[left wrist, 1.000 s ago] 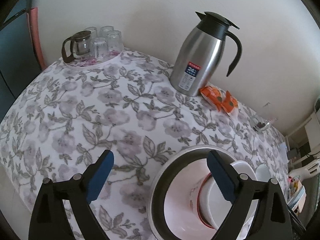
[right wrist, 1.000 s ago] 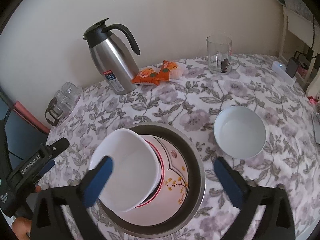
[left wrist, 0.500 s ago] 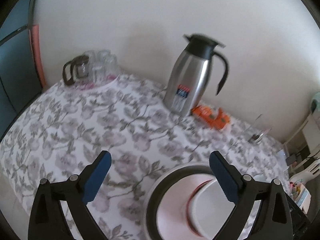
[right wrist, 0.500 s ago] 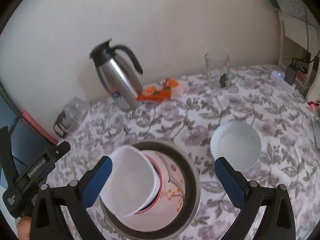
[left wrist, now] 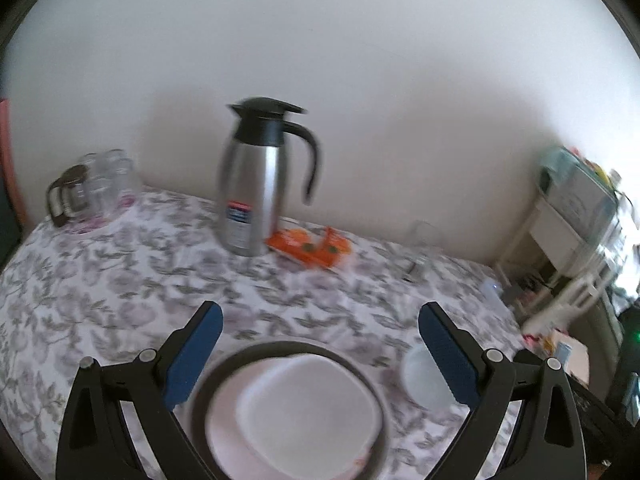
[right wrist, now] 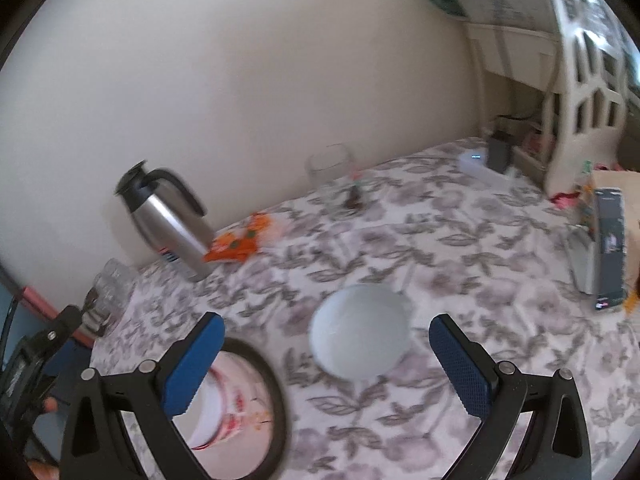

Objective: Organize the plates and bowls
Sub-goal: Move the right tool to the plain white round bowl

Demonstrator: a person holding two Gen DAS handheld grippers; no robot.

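Note:
A steel basin (left wrist: 360,376) on the flowered table holds a red-rimmed plate and a white square dish (left wrist: 308,412) on top; it also shows in the right wrist view (right wrist: 276,400). A white round bowl (right wrist: 360,336) stands to its right, also in the left wrist view (left wrist: 420,376). My left gripper (left wrist: 320,354) is open and empty above the basin. My right gripper (right wrist: 326,360) is open and empty above the white bowl. The left gripper's body (right wrist: 36,356) shows at the left edge.
A steel thermos jug (left wrist: 256,184) stands at the back by the wall, orange snack packets (left wrist: 310,246) beside it. A tray of glasses (left wrist: 92,192) is at the back left. A clear glass (right wrist: 330,168), a charger (right wrist: 498,152) and a white shelf (right wrist: 576,80) are to the right.
Both grippers have lifted and tilted up, showing more wall. The right gripper has swung right, from over the basin to over the white bowl. Both stayed open and empty.

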